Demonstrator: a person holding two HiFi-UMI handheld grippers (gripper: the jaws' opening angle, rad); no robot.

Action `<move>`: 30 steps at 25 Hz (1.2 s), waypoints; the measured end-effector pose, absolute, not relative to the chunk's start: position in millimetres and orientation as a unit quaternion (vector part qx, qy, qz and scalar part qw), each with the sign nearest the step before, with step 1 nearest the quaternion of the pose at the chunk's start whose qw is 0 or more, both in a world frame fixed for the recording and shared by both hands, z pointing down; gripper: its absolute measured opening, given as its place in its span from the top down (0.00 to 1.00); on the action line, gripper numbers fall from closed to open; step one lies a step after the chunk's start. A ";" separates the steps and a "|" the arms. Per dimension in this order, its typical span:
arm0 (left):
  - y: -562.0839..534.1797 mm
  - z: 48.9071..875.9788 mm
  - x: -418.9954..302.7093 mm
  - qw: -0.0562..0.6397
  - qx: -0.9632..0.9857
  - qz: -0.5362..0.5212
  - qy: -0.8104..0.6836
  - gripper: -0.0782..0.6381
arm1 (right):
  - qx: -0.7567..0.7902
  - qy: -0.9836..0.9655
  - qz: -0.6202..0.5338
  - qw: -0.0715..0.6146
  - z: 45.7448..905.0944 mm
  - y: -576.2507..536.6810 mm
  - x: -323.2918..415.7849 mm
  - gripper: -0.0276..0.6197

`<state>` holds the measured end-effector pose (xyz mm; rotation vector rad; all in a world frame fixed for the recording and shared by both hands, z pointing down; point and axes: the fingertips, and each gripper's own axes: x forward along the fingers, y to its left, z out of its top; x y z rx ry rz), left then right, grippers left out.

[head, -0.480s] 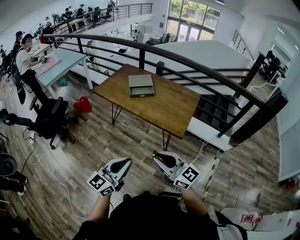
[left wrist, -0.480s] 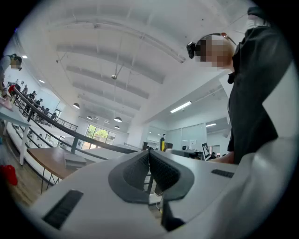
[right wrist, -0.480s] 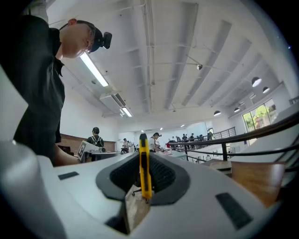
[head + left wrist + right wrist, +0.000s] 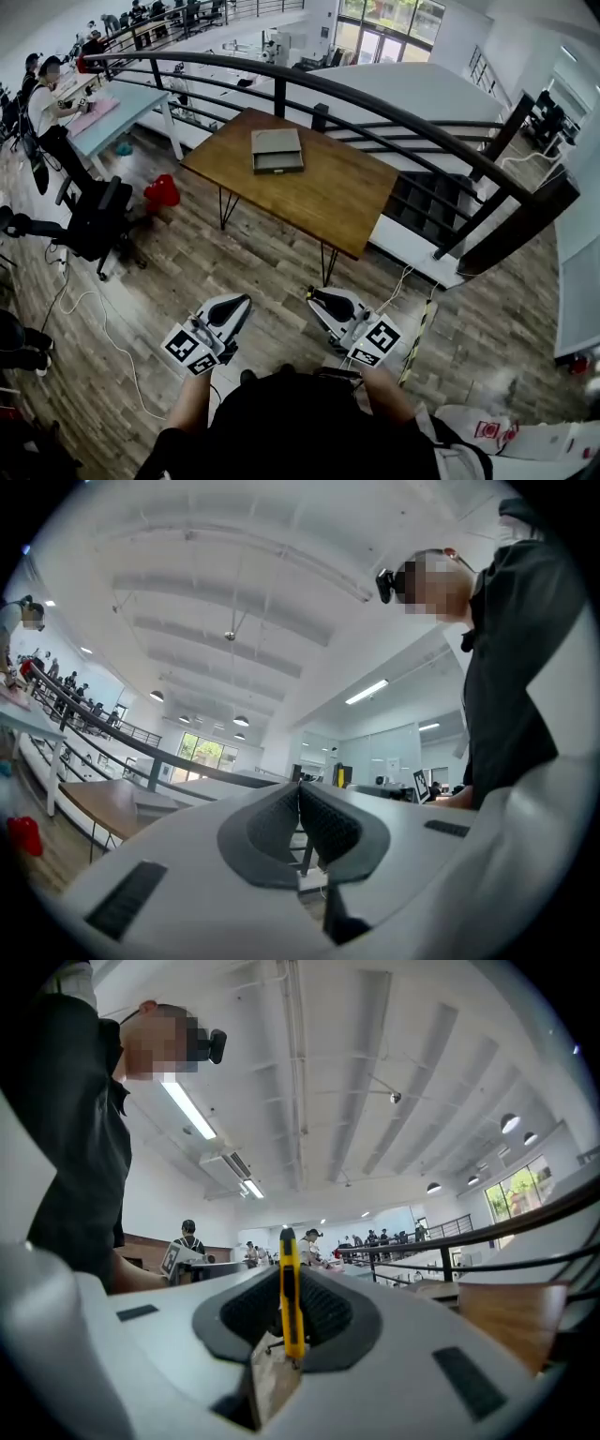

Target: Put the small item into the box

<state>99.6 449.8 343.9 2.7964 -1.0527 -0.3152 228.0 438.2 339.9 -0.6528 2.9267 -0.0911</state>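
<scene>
A grey flat box (image 4: 277, 150) lies on the brown wooden table (image 4: 319, 192), far ahead of both grippers. Low by the person's body, over the wood floor, my left gripper (image 4: 241, 303) points toward the table. In its own view the left gripper (image 4: 300, 794) is shut, with nothing between the ribbed pads. My right gripper (image 4: 315, 297) is held beside it at the same height. The right gripper (image 4: 290, 1274) is shut on a thin yellow item (image 4: 290, 1297) that stands upright between the pads. The head view does not show that item.
A black railing (image 4: 394, 117) curves behind the table. A black office chair (image 4: 94, 225) and a red object (image 4: 161, 192) stand on the floor to the left, near a light-blue desk (image 4: 117, 117) with seated people. Cables and a yellow-black striped bar (image 4: 417, 347) lie nearby.
The whole scene has slid slightly up in the head view. Both grippers keep the same pose and spacing, still shut.
</scene>
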 end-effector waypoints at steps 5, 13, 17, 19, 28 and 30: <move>450.8 358.1 101.7 0.084 0.922 -0.101 -0.365 0.87 | -0.210 0.973 -0.050 0.081 347.8 431.0 232.7 0.85; 445.2 381.0 103.2 0.111 0.913 -0.084 -0.383 0.87 | -0.189 0.976 -0.068 0.080 365.5 417.5 241.7 0.85; 421.3 383.2 98.5 0.116 0.913 -0.084 -0.382 0.87 | -0.183 0.978 -0.070 0.074 369.2 396.4 236.0 0.85; 405.5 384.7 97.3 0.118 0.915 -0.085 -0.377 0.87 | -0.174 0.979 -0.069 0.076 369.5 385.5 231.8 0.85; 296.9 385.3 73.3 0.132 0.919 -0.113 -0.354 0.87 | -0.186 0.979 -0.064 0.051 369.3 283.9 210.4 0.85; 273.2 376.2 59.6 0.123 0.919 -0.123 -0.353 0.87 | -0.191 0.978 -0.066 0.043 370.4 259.1 201.9 0.85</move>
